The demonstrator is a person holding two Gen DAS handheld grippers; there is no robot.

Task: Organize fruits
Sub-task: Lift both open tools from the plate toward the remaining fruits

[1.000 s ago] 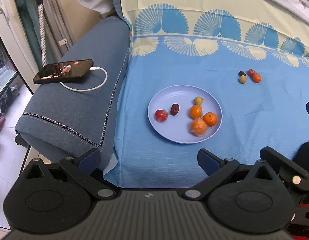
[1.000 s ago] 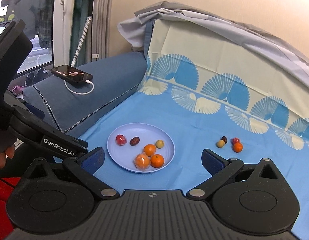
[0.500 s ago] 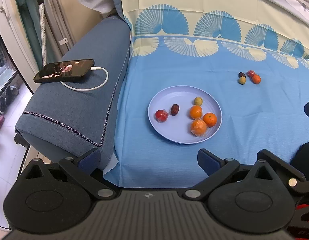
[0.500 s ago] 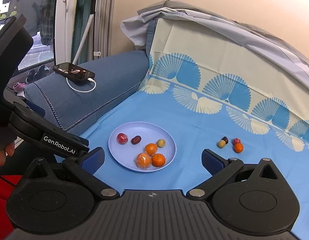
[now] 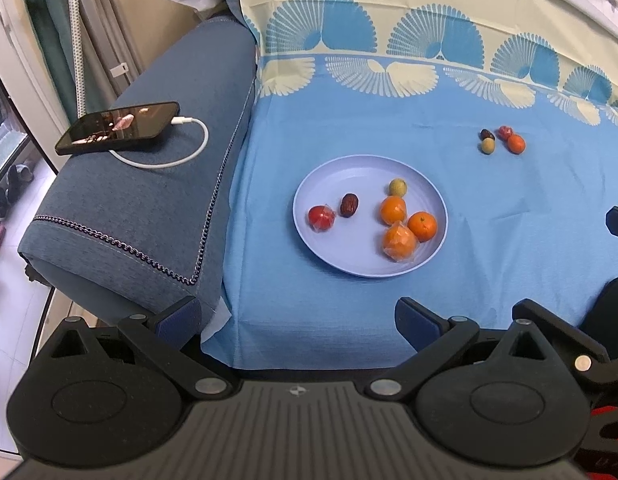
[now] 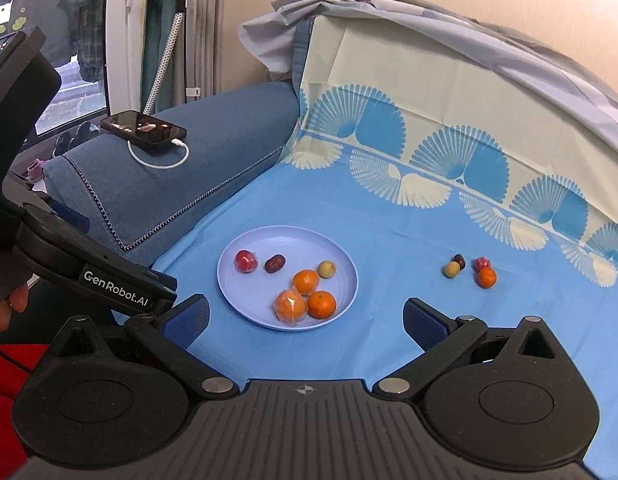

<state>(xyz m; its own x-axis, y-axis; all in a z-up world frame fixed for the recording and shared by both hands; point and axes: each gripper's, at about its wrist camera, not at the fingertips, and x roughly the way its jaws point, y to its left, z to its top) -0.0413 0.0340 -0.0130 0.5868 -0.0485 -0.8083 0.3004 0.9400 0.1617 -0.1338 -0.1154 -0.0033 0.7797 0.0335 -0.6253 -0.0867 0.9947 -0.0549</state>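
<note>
A pale lilac plate (image 5: 349,176) (image 6: 265,244) lies on the blue cloth. It holds three oranges, one wrapped in plastic (image 5: 399,242) (image 6: 289,306), a wrapped red fruit (image 5: 321,218) (image 6: 245,261), a dark date (image 5: 349,205) (image 6: 274,263) and a small yellow-green fruit (image 5: 398,187) (image 6: 327,269). To the plate's right, a small cluster sits on the cloth: a date (image 5: 486,135), a yellowish fruit (image 5: 487,146) (image 6: 451,269), a red fruit (image 5: 505,132) (image 6: 482,263) and a small orange (image 5: 516,144) (image 6: 486,278). My left gripper (image 5: 297,320) and right gripper (image 6: 305,320) hang open and empty, short of the plate.
A blue sofa armrest (image 5: 157,200) (image 6: 213,152) on the left carries a black phone (image 5: 117,128) (image 6: 143,127) with a white charging cable. The patterned cloth rises up the backrest (image 6: 449,92). A hand (image 6: 5,308) holds the left gripper's body (image 6: 89,268) at the right view's left edge.
Both grippers have drifted slightly; the right wrist view has shifted so the plate and phone sit a little further right. No fruit has moved.
</note>
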